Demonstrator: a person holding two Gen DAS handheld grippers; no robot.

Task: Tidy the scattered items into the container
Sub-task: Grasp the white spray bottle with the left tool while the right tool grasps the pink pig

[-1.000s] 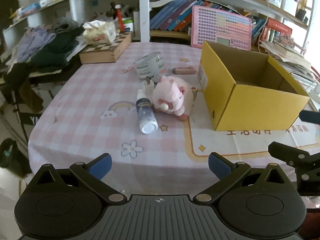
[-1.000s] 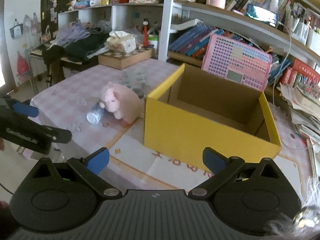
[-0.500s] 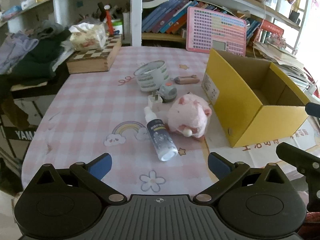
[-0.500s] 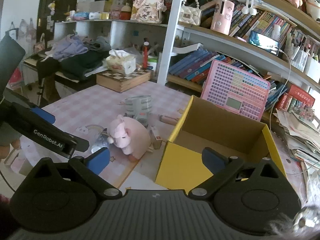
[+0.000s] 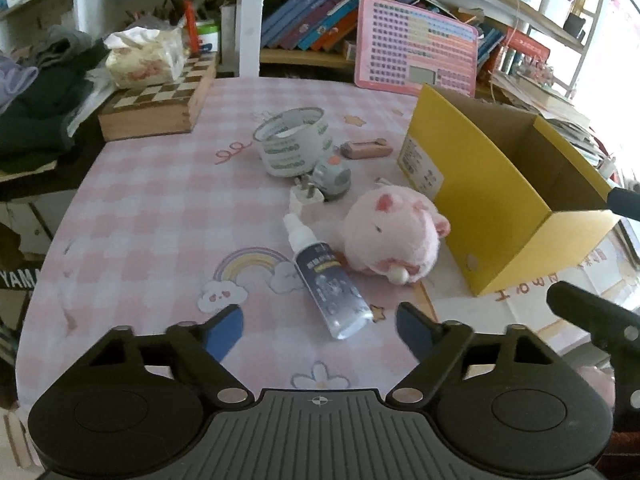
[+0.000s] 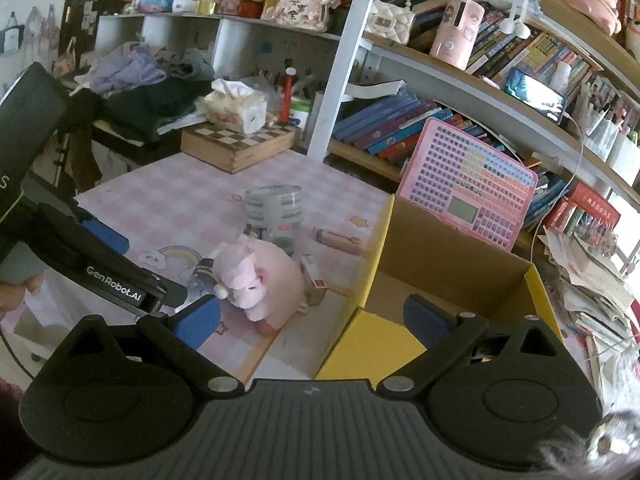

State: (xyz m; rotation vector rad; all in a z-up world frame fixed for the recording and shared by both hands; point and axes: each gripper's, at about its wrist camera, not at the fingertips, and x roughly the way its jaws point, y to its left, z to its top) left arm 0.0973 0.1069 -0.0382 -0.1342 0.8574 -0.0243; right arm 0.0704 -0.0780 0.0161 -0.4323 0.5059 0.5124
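The open yellow cardboard box (image 5: 500, 196) stands empty on the pink checked tablecloth (image 5: 160, 208), and the scattered things lie in a cluster just beside its left wall: a pink plush pig (image 5: 394, 236) nearest it, then a clear spray bottle with a dark label (image 5: 326, 276) lying on its side, with a white plug (image 5: 306, 200), a grey round gadget (image 5: 332, 176), a roll of printed tape (image 5: 294, 142) and a small brown stick (image 5: 366, 149) farther back. The left gripper (image 5: 320, 326) points down at the bottle's base, its jaws just narrowed yet apart with nothing between them, probably sized for the bottle. The right gripper (image 6: 312, 314) hangs spread and empty over the box's near corner, likely waiting its turn.
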